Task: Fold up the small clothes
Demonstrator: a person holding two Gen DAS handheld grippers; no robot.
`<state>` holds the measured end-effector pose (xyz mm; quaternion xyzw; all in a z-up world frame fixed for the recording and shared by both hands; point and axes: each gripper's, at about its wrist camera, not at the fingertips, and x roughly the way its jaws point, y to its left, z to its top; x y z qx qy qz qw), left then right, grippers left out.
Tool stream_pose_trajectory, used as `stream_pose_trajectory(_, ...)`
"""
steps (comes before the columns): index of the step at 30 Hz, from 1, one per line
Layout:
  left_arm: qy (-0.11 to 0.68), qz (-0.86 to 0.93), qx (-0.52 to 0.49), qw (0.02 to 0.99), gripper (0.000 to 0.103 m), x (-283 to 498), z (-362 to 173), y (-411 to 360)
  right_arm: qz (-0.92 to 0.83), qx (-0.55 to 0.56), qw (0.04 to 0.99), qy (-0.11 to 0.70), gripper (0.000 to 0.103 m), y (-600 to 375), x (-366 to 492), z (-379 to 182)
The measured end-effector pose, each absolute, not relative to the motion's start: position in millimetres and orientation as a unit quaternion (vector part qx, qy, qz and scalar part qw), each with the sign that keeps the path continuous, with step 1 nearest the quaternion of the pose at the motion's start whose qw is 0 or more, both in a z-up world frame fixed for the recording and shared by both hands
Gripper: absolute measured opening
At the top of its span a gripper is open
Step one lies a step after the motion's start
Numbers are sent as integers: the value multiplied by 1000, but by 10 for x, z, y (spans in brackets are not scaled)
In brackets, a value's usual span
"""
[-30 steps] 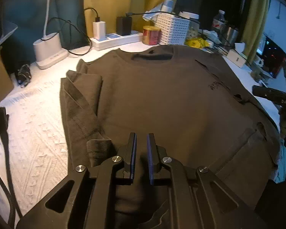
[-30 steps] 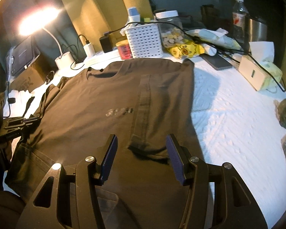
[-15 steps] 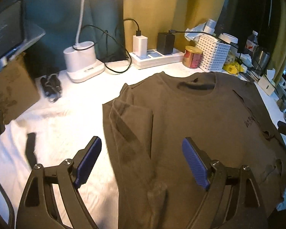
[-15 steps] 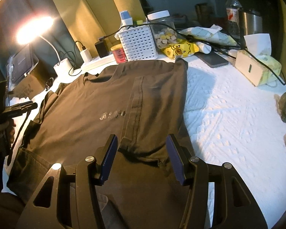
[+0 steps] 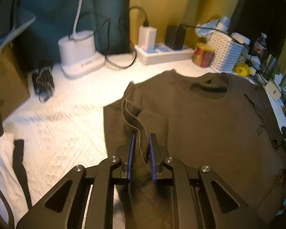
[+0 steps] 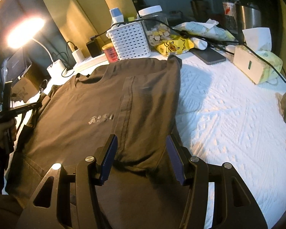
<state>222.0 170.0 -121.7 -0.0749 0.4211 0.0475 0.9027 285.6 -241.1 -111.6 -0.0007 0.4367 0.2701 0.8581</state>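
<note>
My left claw (image 5: 141, 152) has just closed, and its jaws now pinch a raised ridge of the folded-in sleeve (image 5: 132, 118) on the dark T-shirt (image 5: 209, 129), which lies flat on the white-covered counter (image 5: 66, 133). The bite looks narrow and close to the hem, so I think the fabric could slide out once I lift, or I could drag the whole shirt sideways and undo the fold on the far side. My right claw (image 6: 141, 158) stands apart over the other folded-in sleeve (image 6: 148, 114), gripping nothing, so nothing pins the shirt. Beyond the collar sit the power strip (image 5: 162, 52), cables, a red tin (image 5: 203, 57) and a white basket (image 5: 225, 54); a wide swing could snag them.
</note>
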Motion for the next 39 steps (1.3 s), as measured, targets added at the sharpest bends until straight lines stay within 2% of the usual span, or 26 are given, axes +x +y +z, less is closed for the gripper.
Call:
stream_pose_trajectory(1,419,40,-72,904,12,2215,-1191,1661,271,-1,857,437,57,-2402,2861,-1123)
stream_pose_trajectory(2,418,34,-71,905,3,2226,-1180,1647,272,-1,857,437,57,-2394,2866,-1127)
stream_pose_trajectory(14,412,-75,-61,906,2,2367,-1037,1068,261,6,865,429,57,-2546,2819,-1049)
stream_pose_trajectory(18,440,-53,-50,895,7,2423,-1125,978,260,7,867,426,57,-2561,2778,-1023)
stream_pose_trajectory(19,441,-40,-42,896,10,2408,-1121,982,261,7,867,424,57,-2557,2759,-1011)
stream_pose_trajectory(20,438,-36,-40,897,22,2375,-1100,991,263,6,867,423,57,-2551,2739,-998)
stream_pose_trajectory(21,435,-35,-41,899,42,2337,-1078,1004,264,6,867,422,57,-2546,2727,-989)
stream_pose_trajectory(23,426,-32,-37,903,64,2210,-997,1029,265,5,868,420,57,-2537,2695,-968)
stream_pose_trajectory(24,423,-31,-32,905,65,2142,-958,1029,266,4,868,419,57,-2534,2684,-960)
stream_pose_trajectory(31,429,-61,50,900,63,1643,-899,788,272,-2,867,417,57,-2460,2593,-941)
stream_pose_trajectory(33,441,-67,85,891,48,1547,-956,669,276,-5,866,418,57,-2419,2571,-942)
stream_pose_trajectory(37,463,-84,98,877,47,1426,-1115,568,282,-9,864,417,57,-2354,2538,-927)
stream_pose_trajectory(38,470,-83,97,874,38,1423,-1166,577,283,-11,864,417,57,-2342,2529,-921)
stream_pose_trajectory(39,475,-81,95,871,34,1416,-1198,586,285,-12,864,416,57,-2327,2517,-910)
